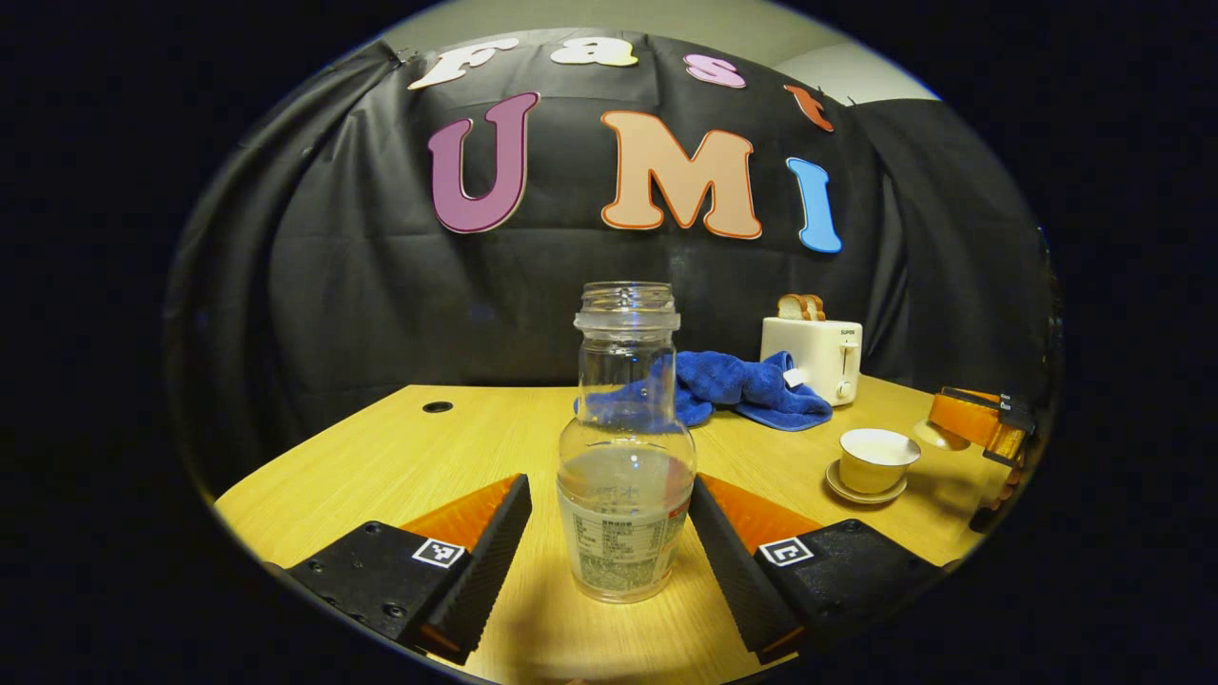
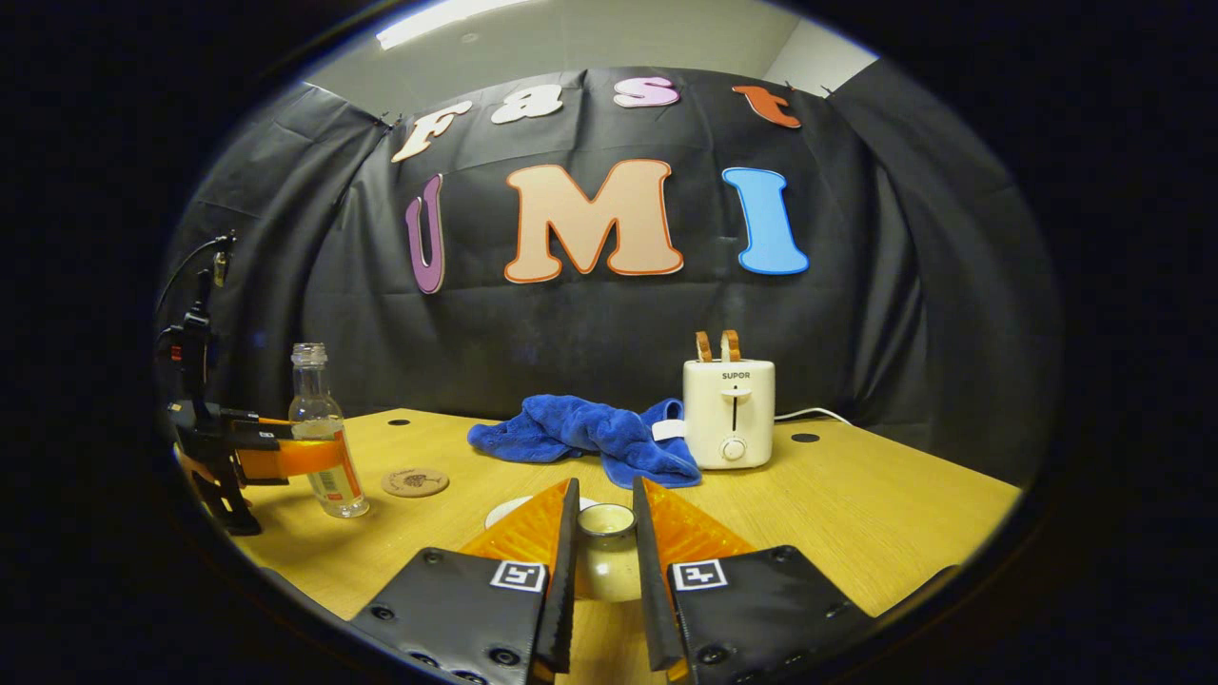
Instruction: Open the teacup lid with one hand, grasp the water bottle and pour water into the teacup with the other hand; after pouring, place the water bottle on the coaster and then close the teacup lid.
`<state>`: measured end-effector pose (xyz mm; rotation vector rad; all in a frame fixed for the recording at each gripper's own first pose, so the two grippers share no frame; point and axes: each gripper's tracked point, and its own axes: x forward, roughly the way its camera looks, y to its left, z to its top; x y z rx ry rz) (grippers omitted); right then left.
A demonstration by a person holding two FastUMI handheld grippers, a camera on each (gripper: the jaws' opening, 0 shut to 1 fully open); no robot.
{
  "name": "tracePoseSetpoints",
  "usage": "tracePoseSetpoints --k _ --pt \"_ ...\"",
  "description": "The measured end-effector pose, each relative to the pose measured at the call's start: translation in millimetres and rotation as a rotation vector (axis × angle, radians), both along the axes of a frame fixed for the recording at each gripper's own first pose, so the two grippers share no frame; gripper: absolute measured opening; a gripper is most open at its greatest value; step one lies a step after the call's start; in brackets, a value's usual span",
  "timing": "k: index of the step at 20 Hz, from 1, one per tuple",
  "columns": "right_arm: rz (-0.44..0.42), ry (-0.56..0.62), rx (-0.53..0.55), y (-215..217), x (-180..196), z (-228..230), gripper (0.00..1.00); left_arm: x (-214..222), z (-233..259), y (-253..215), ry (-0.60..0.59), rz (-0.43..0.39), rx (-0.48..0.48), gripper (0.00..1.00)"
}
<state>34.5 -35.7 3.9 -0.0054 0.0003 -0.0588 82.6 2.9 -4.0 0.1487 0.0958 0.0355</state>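
My left gripper (image 1: 609,542) is straddling the water bottle (image 1: 625,457), jaws wide, not touching; my right gripper (image 2: 603,561) is pinching the teacup lid (image 2: 607,520).

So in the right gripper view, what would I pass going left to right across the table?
The other hand-held gripper → water bottle → coaster → blue towel → toaster.

The water bottle (image 1: 625,447) is clear, glossy glass or plastic with a paper label, the teacup (image 1: 876,459) and its saucer (image 1: 861,493) look like smooth glazed ceramic, the table (image 1: 400,457) is matt wood-grain, the towel (image 2: 590,433) fluffy cloth, the toaster (image 2: 729,413) smooth plastic
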Motion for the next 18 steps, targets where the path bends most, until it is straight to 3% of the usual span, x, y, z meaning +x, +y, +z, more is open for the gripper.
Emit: tracePoseSetpoints --k 4,8,9,15,18 --pt "-0.032 0.004 0.0 -10 -7 0 0.34 9 -8 -3 0.047 -0.022 -0.005 0.95" --pt "-0.055 -0.003 -0.001 -19 -13 1 0.34 13 -17 -8 0.104 -0.043 -0.008 0.82" --pt "-0.062 -0.003 -0.001 -21 -14 1 0.34 14 -17 -7 0.104 -0.043 0.0 0.75" --pt "-0.063 -0.002 -0.002 -24 -15 2 0.34 14 -17 -9 0.101 -0.039 0.051 0.72" --pt "-0.091 -0.003 -0.002 -36 -17 2 0.34 19 -17 -9 0.118 -0.026 0.122 0.71"
